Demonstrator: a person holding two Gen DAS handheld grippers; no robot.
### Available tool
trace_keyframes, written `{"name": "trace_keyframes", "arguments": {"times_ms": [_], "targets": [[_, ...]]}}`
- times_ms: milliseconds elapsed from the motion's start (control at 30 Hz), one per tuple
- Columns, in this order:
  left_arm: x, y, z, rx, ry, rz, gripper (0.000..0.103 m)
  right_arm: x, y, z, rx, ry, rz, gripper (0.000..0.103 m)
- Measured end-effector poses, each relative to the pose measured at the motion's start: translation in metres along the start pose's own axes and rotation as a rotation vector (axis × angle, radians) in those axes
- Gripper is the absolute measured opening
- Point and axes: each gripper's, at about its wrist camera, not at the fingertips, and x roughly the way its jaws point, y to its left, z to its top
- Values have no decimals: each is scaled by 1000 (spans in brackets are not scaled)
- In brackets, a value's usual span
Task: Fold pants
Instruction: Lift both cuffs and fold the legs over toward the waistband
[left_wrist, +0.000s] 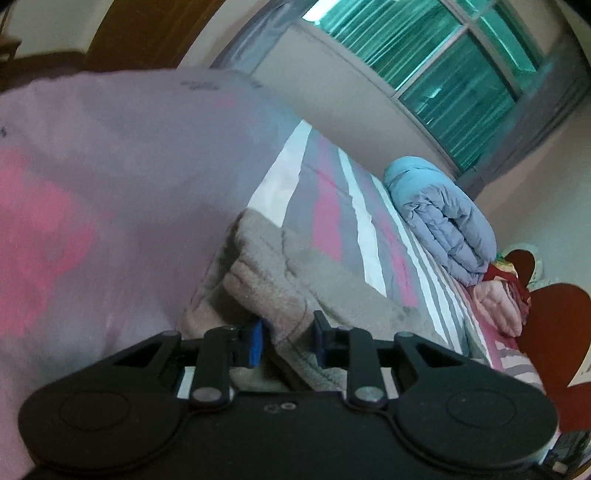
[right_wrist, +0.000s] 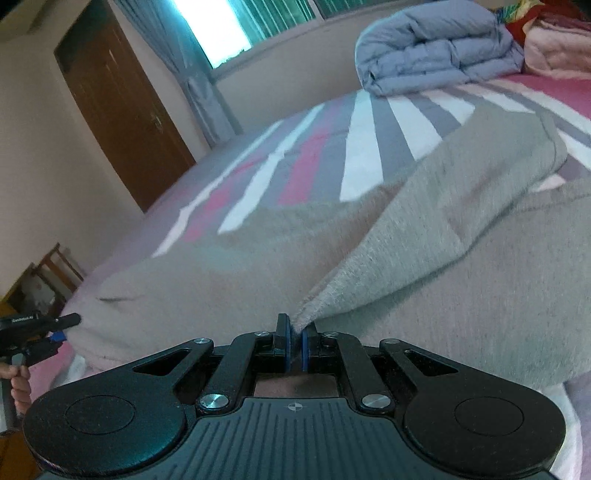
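Note:
Beige-grey fleece pants (right_wrist: 461, 295) lie spread over a striped bed (right_wrist: 369, 147). My right gripper (right_wrist: 295, 334) is shut on a pointed corner of the pants, which lifts as a folded flap above the layer below. In the left wrist view my left gripper (left_wrist: 288, 341) is shut on a thick bunched edge of the pants (left_wrist: 280, 280), with the blue pads (left_wrist: 255, 343) pressing on either side. The right wrist view shows the left gripper (right_wrist: 62, 326) at the far left, at the pants' other end near the bed's edge, with a hand (right_wrist: 18, 387) below it.
A folded blue-grey quilt (right_wrist: 436, 51) and pink bedding (left_wrist: 495, 302) lie at the far end of the bed, by a red headboard (left_wrist: 561, 317). A blurred lilac and pink cloth (left_wrist: 92, 203) fills the left of the left wrist view. A brown door (right_wrist: 122, 110), a window (left_wrist: 424, 55) and a wooden chair (right_wrist: 48, 269) stand beyond.

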Motion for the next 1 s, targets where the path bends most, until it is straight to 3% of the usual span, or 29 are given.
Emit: {"name": "trace_keyframes", "arguments": {"times_ms": [67, 133, 267, 433, 533, 633, 700, 800, 900, 933, 967, 1000], "targets": [[3, 2, -4, 15, -6, 11, 17, 1, 0, -4, 10, -5, 0, 5], [12, 8, -14, 38, 39, 68, 16, 9, -2, -5, 18, 20, -18, 5], [1, 7, -10, 1, -8, 11, 16, 16, -6, -9, 37, 40, -26, 5], [-14, -18, 13, 45, -126, -63, 16, -13, 4, 27, 37, -138, 60, 5], [-5, -18, 8, 71, -90, -17, 16, -19, 6, 37, 51, -176, 77, 5], [14, -3, -12, 84, 32, 86, 16, 4, 1, 14, 18, -62, 31, 5], [11, 4, -21, 65, 14, 71, 16, 26, -8, -9, 27, 64, -10, 5], [9, 0, -23, 67, 10, 90, 18, 25, -17, -14, 86, 28, 19, 5], [2, -13, -23, 80, -5, 132, 30, 26, -15, -10, 75, 43, 12, 5], [-3, -17, -25, 76, -17, 154, 51, 27, -16, -4, 81, 48, 17, 6], [-10, -22, -27, 75, -35, 196, 72, 22, -20, -2, 89, 42, 25, 13], [-19, -30, -32, 85, -64, 235, 75, 13, -22, 0, 90, 21, 24, 22]]}}
